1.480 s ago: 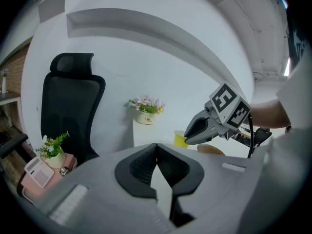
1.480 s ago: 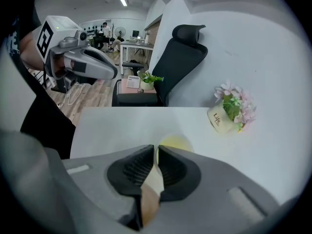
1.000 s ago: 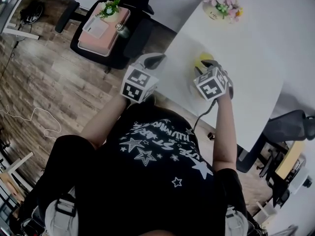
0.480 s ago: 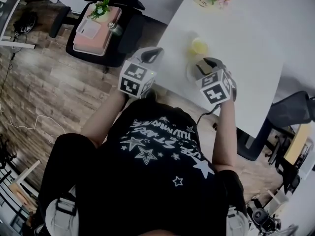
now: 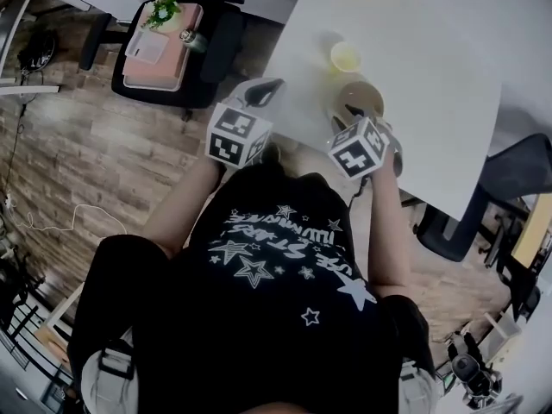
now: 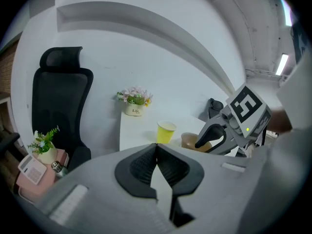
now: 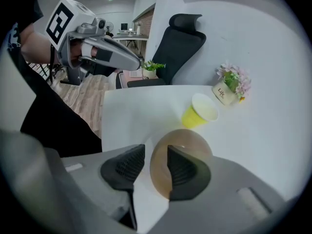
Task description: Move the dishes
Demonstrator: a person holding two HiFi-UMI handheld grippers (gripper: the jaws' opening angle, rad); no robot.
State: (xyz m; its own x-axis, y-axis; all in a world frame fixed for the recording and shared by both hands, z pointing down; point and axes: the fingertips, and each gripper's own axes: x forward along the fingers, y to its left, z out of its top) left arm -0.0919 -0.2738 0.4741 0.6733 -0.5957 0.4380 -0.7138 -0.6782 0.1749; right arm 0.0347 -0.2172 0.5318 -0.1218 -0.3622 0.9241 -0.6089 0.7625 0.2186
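A brown bowl (image 5: 355, 98) stands on the white table (image 5: 431, 76) near its front left corner. Just beyond it is a yellow paper cup (image 5: 345, 56). My right gripper (image 5: 369, 116) is open over the bowl's near rim. In the right gripper view one jaw of the right gripper (image 7: 155, 152) is inside the bowl (image 7: 187, 138) and the other outside, with a gap to the rim. The cup (image 7: 200, 112) stands upright past the bowl. My left gripper (image 5: 263, 90) hangs off the table's left edge, and in its own view the left gripper (image 6: 156, 147) is shut on nothing.
A small flower pot (image 7: 229, 87) sits farther back on the table. A black office chair (image 6: 61, 101) stands to the left. On its seat lie a pink box (image 5: 159, 50) and a small plant (image 5: 164, 7). Wood floor lies below the left gripper.
The head view has shifted, so the table things sit higher in frame. The brown bowl, mostly hidden by the right gripper a second ago, now shows at its jaws.
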